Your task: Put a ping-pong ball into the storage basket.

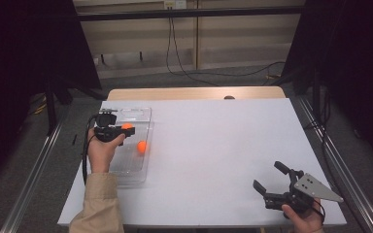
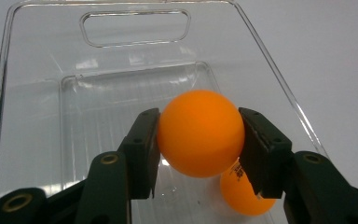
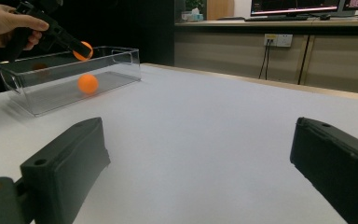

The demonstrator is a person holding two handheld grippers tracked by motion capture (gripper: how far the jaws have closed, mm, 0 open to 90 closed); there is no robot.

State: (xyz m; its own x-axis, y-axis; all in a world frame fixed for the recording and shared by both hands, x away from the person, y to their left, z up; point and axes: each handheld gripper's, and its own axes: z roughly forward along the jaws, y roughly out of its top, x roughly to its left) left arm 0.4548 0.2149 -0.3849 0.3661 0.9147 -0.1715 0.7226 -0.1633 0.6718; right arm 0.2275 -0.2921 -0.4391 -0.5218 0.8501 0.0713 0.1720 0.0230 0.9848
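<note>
White counter (image 1: 213, 145), clear bin (image 1: 143, 116) at its left, left gripper (image 2: 199, 135) fingers clamping 1 orange ball (image 2: 200, 133) above it — second ball (image 2: 242, 193) inside, right gripper (image 1: 272, 177) fingers spread wide, holding nothing

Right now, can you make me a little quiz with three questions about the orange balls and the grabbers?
1. Where is the ball that nobody holds?
A. in the clear bin
B. on the bare table
C. on the floor

2. How many orange balls are there?
A. one
B. two
C. four

3. What is the right gripper doing?
A. squeezing a ball
B. open, holding nothing
C. gripping the bin

Answers: 1 A, the loose ball lies inside the clear bin. 2 B, that one plus the held ball in the left gripper. 3 B, the right gripper has wide, empty jaws over the table.
</note>
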